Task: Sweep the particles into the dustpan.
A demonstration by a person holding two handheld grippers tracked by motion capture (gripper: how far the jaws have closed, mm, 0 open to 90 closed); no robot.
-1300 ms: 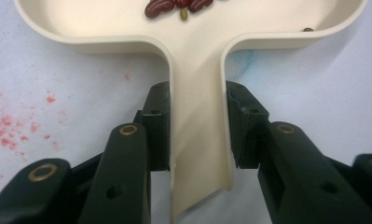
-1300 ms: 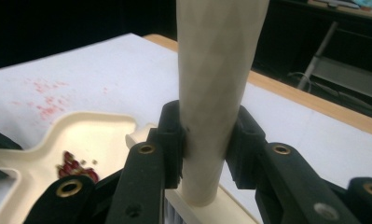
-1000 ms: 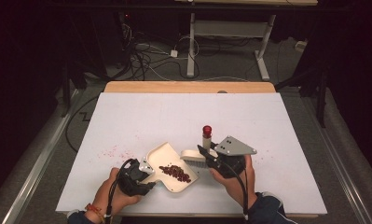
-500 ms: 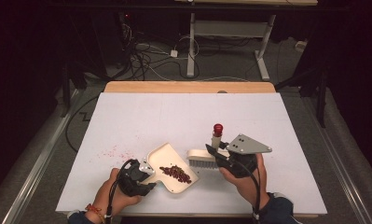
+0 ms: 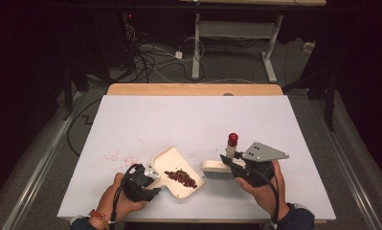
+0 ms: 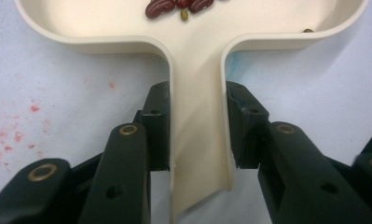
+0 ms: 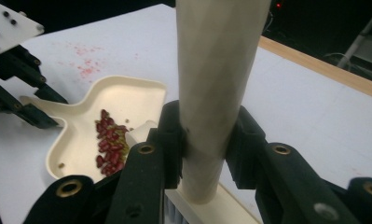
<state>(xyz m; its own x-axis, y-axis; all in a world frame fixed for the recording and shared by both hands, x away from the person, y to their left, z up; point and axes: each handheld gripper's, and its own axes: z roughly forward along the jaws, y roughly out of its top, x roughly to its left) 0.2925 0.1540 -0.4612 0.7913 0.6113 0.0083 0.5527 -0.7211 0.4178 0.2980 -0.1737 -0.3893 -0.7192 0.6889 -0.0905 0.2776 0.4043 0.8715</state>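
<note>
Meanwhile the right gripper [image 5: 231, 164] has carried the brush [image 5: 216, 170] to the right across the table [image 5: 294, 124], away from the dustpan [image 5: 172, 160]. A second ago the brush head sat just beside the pan's right edge; now a strip of bare white tabletop lies between them. The brush handle, cream with a red cap, stands nearly upright as it did before, and the bristle head lies low over the table, pointing left toward the pan. The left gripper [image 5: 150, 176] and the dustpan have kept their place near the front edge.

In the right gripper view the right gripper [image 7: 204, 140] has both black jaws clamped on the round cream handle of the brush [image 7: 216, 70], just above the brush head. In the left gripper view the left gripper [image 6: 197, 126] has its jaws pressed against the two sides of the flat handle of the dustpan [image 6: 197, 60], gripping it.

The dustpan is a shallow cream tray with a raised rim, resting on the table. Inside it lies a heap of dark red beans [image 5: 181, 177], gathered toward the middle and the handle end, with a few small greenish ones [image 6: 184, 15] mixed in. Left of the pan, faint red stains [image 5: 114, 155] speckle the white tabletop.
</note>
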